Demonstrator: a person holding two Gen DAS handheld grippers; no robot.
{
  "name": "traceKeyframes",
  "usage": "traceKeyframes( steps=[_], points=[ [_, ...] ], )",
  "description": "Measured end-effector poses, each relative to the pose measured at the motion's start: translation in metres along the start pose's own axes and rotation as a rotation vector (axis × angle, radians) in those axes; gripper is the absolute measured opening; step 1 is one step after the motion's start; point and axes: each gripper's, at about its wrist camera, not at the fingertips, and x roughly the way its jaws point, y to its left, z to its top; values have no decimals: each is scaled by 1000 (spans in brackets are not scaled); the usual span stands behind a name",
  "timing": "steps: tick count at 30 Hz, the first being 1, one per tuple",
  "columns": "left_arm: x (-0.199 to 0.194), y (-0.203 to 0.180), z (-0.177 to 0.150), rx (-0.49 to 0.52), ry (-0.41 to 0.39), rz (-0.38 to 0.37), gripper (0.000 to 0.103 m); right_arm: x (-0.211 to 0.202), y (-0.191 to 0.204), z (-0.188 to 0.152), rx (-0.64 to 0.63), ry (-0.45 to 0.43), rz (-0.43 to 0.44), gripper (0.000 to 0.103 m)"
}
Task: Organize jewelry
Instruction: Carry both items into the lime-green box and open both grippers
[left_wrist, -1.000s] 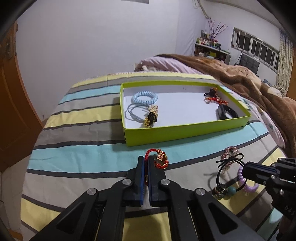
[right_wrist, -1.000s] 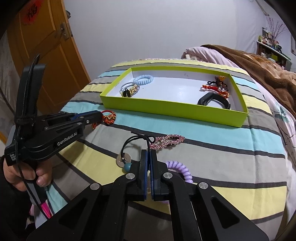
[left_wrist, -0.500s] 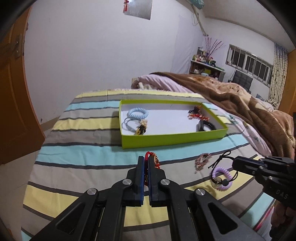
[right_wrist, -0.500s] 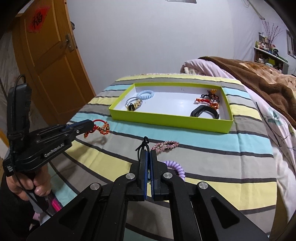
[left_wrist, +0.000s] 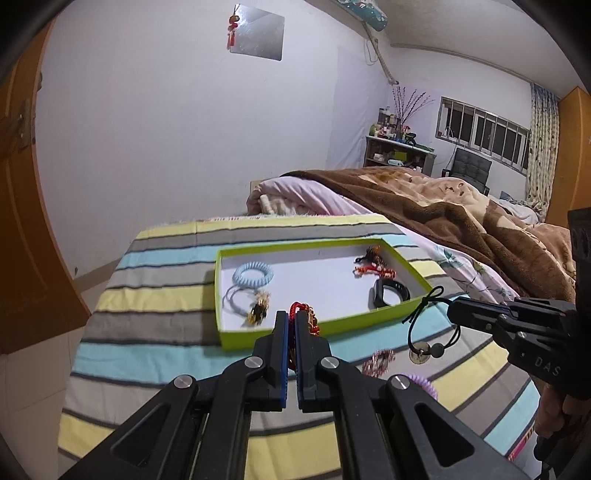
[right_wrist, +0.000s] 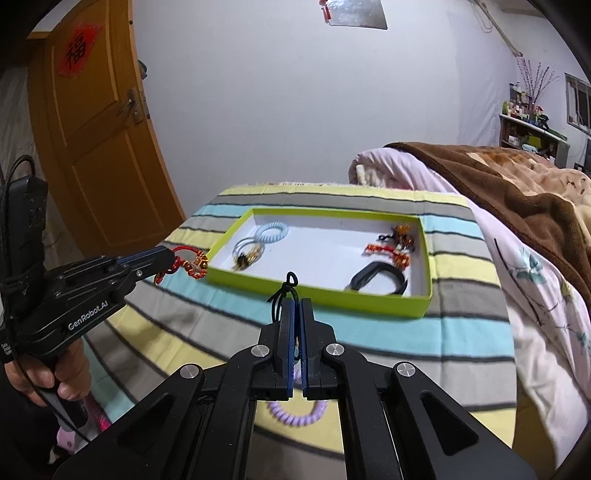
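Observation:
My left gripper (left_wrist: 290, 317) is shut on a red and gold bracelet (left_wrist: 303, 314) and holds it in the air near the front wall of the lime-green box (left_wrist: 321, 329); it also shows in the right wrist view (right_wrist: 192, 263). My right gripper (right_wrist: 295, 306) is shut on a black cord hair tie (left_wrist: 424, 332) with dangling beads, lifted off the bed. The box (right_wrist: 317, 293) holds a blue coil tie (left_wrist: 253, 275), a black band (left_wrist: 389, 293) and red ornaments (left_wrist: 373, 267).
A pink sparkly clip (left_wrist: 378, 363) and a purple coil tie (right_wrist: 295, 415) lie on the striped bedspread (left_wrist: 147, 354) below the grippers. A brown blanket (left_wrist: 461, 221) is heaped at the right. An orange door (right_wrist: 96, 147) stands at the left.
Both grippers have risen from the bed with their items: the bracelet and the black hair tie now hang in the air, closer to the box.

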Motion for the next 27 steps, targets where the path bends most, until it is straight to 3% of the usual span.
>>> traceKeyframes(
  steps=[11, 27],
  points=[
    [36, -2, 35, 17, -15, -2, 2, 25, -25, 37, 4, -15, -8, 2],
    [117, 13, 60, 8, 37, 21, 2, 106, -61, 67, 40, 57, -6, 2]
  ],
)
